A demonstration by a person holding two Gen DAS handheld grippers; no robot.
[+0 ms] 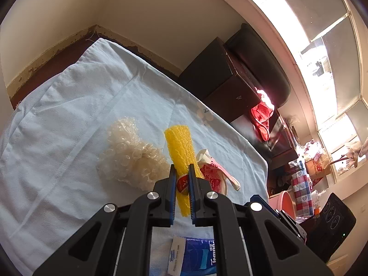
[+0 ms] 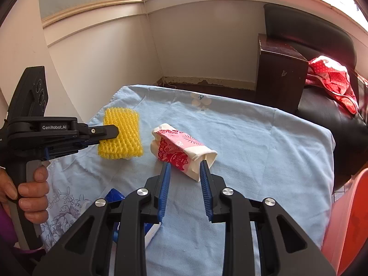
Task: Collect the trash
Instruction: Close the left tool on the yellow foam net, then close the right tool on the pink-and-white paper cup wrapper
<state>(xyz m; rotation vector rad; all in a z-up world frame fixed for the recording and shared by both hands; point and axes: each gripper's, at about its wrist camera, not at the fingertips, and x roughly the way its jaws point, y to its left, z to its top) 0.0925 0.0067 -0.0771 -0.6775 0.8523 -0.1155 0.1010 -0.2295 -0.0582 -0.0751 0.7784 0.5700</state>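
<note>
My left gripper is shut on a yellow foam net sleeve and holds it above the light blue cloth; it also shows in the right wrist view, clamped on the sleeve. A crumpled red-and-white paper wrapper lies mid-table, also seen in the left wrist view. My right gripper is open, its jaws on either side of the wrapper's near end, not closed on it. A clump of clear bubble wrap lies left of the sleeve.
A blue tissue packet lies at the near table edge. The blue cloth covers the table. Dark boxes and a black chair with a red cloth stand to the right. An orange-red bin stands at the right edge.
</note>
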